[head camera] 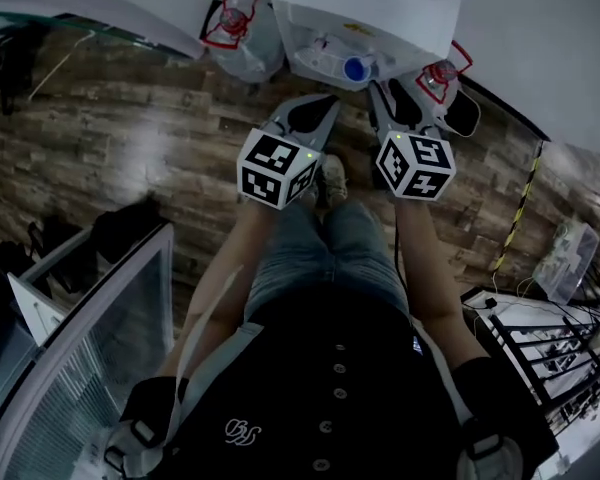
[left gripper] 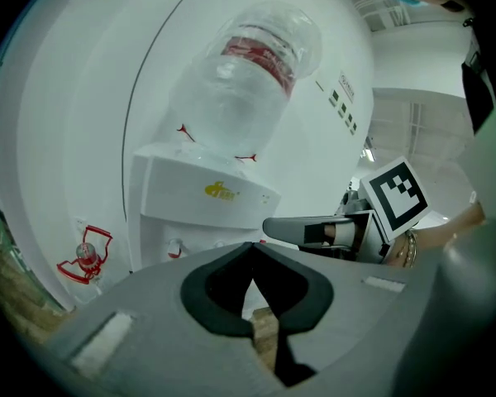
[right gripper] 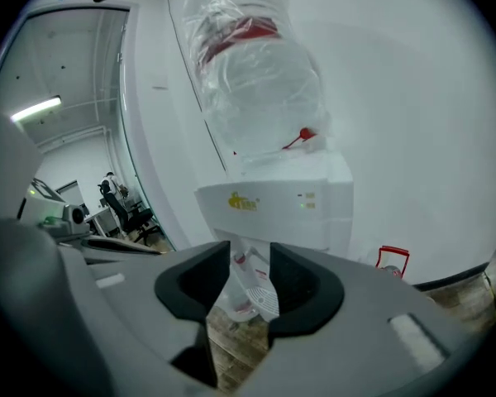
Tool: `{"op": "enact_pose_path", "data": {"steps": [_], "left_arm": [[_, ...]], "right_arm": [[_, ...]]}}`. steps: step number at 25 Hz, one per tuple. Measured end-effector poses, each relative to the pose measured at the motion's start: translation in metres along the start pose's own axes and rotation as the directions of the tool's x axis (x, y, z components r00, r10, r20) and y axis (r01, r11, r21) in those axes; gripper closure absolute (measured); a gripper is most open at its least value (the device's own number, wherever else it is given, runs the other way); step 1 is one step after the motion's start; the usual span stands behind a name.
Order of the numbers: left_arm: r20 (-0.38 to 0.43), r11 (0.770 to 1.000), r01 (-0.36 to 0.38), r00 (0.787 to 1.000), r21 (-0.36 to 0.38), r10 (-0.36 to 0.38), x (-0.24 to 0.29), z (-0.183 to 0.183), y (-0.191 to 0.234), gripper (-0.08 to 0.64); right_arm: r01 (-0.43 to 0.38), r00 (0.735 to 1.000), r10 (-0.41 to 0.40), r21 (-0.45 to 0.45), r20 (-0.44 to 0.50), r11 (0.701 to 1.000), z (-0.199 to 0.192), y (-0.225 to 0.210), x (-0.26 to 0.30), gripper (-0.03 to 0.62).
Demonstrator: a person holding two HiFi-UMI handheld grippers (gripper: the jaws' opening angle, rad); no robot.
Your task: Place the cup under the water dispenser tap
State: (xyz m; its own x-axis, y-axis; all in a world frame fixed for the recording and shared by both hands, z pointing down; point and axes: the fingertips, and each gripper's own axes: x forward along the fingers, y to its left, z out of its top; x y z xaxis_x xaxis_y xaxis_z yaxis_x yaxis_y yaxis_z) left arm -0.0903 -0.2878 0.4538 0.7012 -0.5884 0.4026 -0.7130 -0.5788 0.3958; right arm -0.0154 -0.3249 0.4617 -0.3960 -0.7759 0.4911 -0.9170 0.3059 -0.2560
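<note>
The grey left gripper (left gripper: 252,259) has its jaws closed on nothing. The grey right gripper (right gripper: 249,251) has its jaws partly apart, gripping nothing, before the white plastic water dispenser (right gripper: 273,209).

- The water dispenser (head camera: 370,13) runs off my head view's top edge.
- My left hand-held gripper (left gripper: 250,253) covers its lower front.
- Its taps (right gripper: 241,260) look too small to make out clearly.

Left claw (left gripper: 250,253) with jaws together, right claw (right gripper: 250,261) with jaws partly apart, both angled slightly downward.
</note>
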Motion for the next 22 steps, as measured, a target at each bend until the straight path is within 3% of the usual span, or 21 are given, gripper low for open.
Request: {"op": "enact_pose_path", "data": {"steps": [5, 9, 13, 17, 22], "left_arm": [[0.009, 0.999, 0.009, 1.000, 0.043, -0.010, -0.008, 0.024, -0.014, 0.560], [0.025, 0.996, 0.028, 0.999, 0.085, -0.030, -0.014, 0.045, -0.028, 0.560], [0.070, 0.992, 0.055, 0.996, 0.113, -0.063, -0.020, 0.065, -0.043, 0.560], [0.098, 0.990, 0.059, 0.993, 0.130, -0.072, -0.026, 0.078, -0.055, 0.560], [0.115, 0.988, 0.058, 0.991, 0.140, -0.074, -0.030, 0.082, -0.064, 0.560]], "right_arm": [[0.007, 1.000, -0.007, 0.001, 0.025, 1.000, 0.022, 0.002, -0.022, 0.451], [0.005, 0.998, -0.004, -0.017, 0.057, 1.000, 0.040, 0.006, -0.042, 0.502], [-0.037, 0.997, 0.040, -0.040, 0.072, 0.999, 0.056, 0.016, -0.058, 0.525], [-0.080, 0.993, 0.086, -0.074, 0.080, 0.994, 0.068, 0.027, -0.073, 0.592], [-0.145, 0.986, 0.154, -0.148, 0.056, 0.978, 0.071, 0.045, -0.085, 0.592]]}}
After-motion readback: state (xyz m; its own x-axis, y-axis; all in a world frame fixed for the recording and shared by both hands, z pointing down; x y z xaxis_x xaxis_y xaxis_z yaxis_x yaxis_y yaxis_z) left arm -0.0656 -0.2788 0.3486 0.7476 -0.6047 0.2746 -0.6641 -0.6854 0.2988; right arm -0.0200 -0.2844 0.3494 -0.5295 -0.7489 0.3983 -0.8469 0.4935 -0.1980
